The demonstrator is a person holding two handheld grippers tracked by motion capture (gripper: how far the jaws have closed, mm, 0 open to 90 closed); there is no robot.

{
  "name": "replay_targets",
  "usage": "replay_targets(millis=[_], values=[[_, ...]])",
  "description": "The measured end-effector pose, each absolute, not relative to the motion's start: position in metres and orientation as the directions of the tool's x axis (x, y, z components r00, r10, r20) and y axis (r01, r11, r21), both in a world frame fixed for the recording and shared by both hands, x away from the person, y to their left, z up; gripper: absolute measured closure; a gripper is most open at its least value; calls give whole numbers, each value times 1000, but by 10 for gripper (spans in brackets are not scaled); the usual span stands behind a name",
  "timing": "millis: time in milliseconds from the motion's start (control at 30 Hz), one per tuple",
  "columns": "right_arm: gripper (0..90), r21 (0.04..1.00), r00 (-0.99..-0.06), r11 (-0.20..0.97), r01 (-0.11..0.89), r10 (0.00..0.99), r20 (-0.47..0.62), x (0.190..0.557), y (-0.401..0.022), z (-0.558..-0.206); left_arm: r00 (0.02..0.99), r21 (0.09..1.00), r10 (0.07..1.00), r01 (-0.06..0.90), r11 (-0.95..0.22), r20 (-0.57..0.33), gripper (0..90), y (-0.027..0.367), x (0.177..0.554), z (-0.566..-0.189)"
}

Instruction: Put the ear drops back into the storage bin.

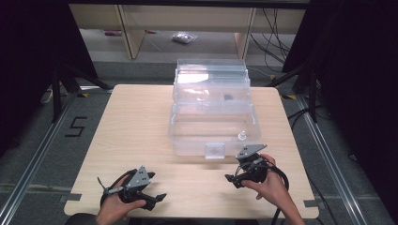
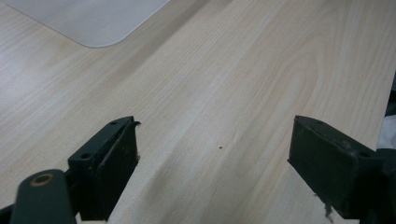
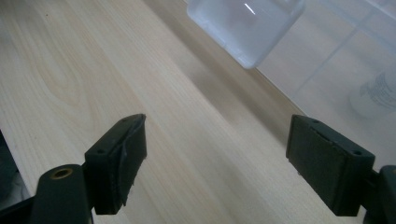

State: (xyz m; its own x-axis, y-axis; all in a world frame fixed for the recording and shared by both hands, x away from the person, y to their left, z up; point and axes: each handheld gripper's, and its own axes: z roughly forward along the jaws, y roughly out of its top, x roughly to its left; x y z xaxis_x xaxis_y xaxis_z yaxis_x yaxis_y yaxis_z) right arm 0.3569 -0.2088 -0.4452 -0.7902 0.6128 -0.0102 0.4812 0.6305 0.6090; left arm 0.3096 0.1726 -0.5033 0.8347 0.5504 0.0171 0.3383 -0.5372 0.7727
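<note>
Pale wood desk, rounded corners, on a grey floor marked "5"; dark curtains either side, shelving legs and cables beyond. Clear plastic box sits at centre-far of the desk, lid raised at the back, latch tab on the near wall. Inside: a small clear bottle at the near right corner, a small dark item farther back. Left gripper low at the near edge, jaws spread, empty. Right gripper just before the box, jaws spread, empty.
</note>
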Motion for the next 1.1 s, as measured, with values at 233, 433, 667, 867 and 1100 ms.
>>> replay_targets(millis=[233, 433, 667, 867, 1100], values=[[213, 615, -781, 617, 491, 624, -2, 353, -214, -452, 834, 766, 551, 337, -547, 27, 150, 173, 310, -503], [214, 634, -768, 586, 504, 640, 20, 345, -221, -463, 835, 770, 551, 344, -537, 11, 150, 172, 310, -504], [210, 632, -754, 573, 521, 656, 26, 336, -231, -469, 837, 770, 547, 338, -542, 17, 150, 173, 310, -504], [205, 637, -752, 564, 525, 658, 38, 333, -240, -470, 840, 770, 542, 334, -543, 19, 150, 173, 311, -504], [194, 648, -733, 538, 539, 679, 47, 325, -245, -475, 840, 769, 543, 333, -547, 23, 150, 173, 311, -504]])
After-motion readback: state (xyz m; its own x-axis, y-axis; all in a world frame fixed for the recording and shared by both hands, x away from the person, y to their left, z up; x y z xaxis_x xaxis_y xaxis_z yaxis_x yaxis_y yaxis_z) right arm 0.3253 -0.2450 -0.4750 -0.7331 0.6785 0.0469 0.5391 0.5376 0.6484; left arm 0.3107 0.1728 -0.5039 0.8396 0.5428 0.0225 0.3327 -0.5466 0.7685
